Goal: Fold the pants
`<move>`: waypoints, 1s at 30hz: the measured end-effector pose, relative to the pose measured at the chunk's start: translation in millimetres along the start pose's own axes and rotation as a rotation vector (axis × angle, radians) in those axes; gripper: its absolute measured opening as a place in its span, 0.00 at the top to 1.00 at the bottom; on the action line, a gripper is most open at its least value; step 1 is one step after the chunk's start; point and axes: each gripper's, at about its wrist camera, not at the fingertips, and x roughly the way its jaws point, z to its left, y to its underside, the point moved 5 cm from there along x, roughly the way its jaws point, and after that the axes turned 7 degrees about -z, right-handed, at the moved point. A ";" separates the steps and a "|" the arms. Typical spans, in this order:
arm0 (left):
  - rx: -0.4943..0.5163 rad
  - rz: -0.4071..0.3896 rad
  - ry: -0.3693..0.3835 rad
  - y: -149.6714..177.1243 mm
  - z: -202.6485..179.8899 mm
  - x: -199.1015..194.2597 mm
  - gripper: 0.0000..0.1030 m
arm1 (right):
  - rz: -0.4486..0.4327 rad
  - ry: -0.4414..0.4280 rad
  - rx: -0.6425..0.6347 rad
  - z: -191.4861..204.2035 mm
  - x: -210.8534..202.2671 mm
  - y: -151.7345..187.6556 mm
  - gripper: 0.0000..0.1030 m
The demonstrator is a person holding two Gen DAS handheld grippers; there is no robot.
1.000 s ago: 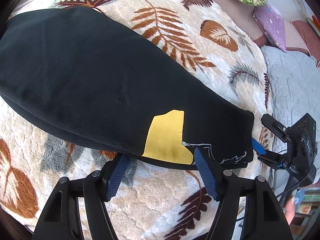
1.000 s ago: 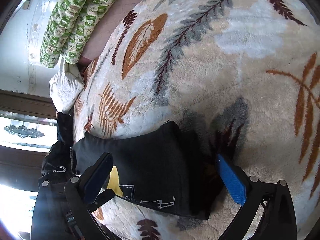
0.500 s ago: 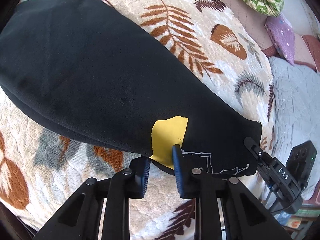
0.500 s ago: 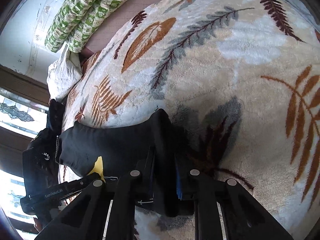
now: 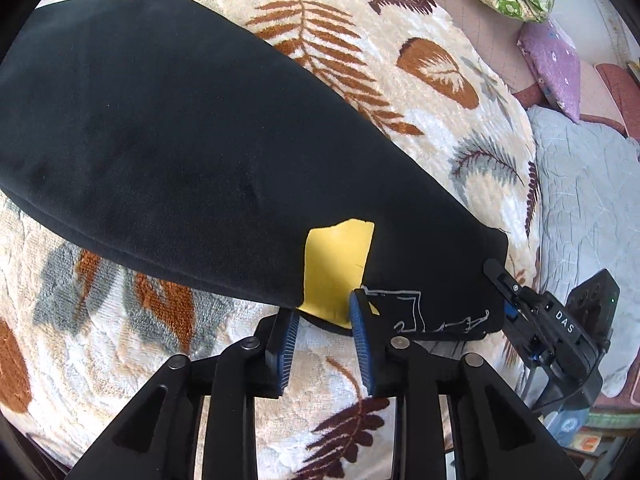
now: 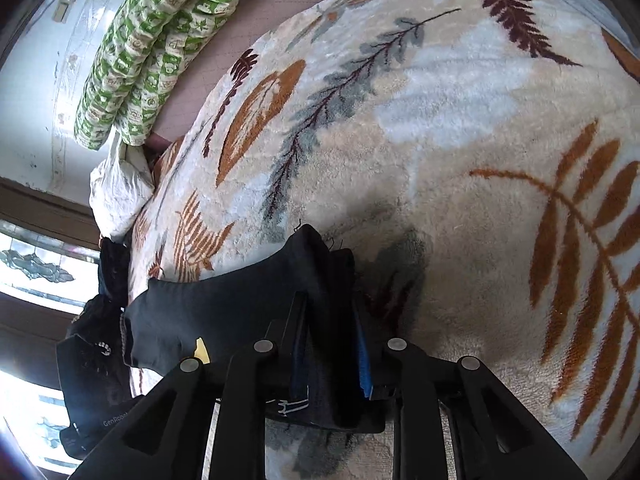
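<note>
The black fabric pants [image 5: 192, 136] with a yellow patch [image 5: 336, 268] lie flat along the leaf-patterned plush blanket [image 5: 400, 32]. A second ago both claws stood open at the hem end; now the left claw [image 5: 324, 330] pinches the hem by the patch and the right claw [image 6: 332, 344] clamps the corner, so lifting for the fold looks next.

The black pants [image 5: 180, 140] ran off the left wrist picture's left edge, their gripped corner hid the right gripper's [image 6: 332, 344] pads, and whether the left gripper [image 5: 324, 320] pinched the hem stayed unclear.
</note>
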 end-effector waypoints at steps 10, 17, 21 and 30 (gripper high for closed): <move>0.120 -0.086 -0.023 8.8 40.5 -68.2 0.57 | -0.104 0.057 -0.003 -2.8 -55.8 0.1 0.48; 0.084 -0.143 -0.065 -12.2 79.7 -113.8 0.54 | -0.122 0.071 -0.043 8.7 -72.5 9.2 0.37; 0.107 -0.089 0.000 4.8 47.6 -107.6 0.48 | -0.089 0.069 -0.009 2.9 -68.3 11.6 0.37; 0.127 0.076 0.074 36.9 -49.1 -39.1 0.46 | -0.054 0.054 -0.021 -5.6 -65.7 3.3 0.32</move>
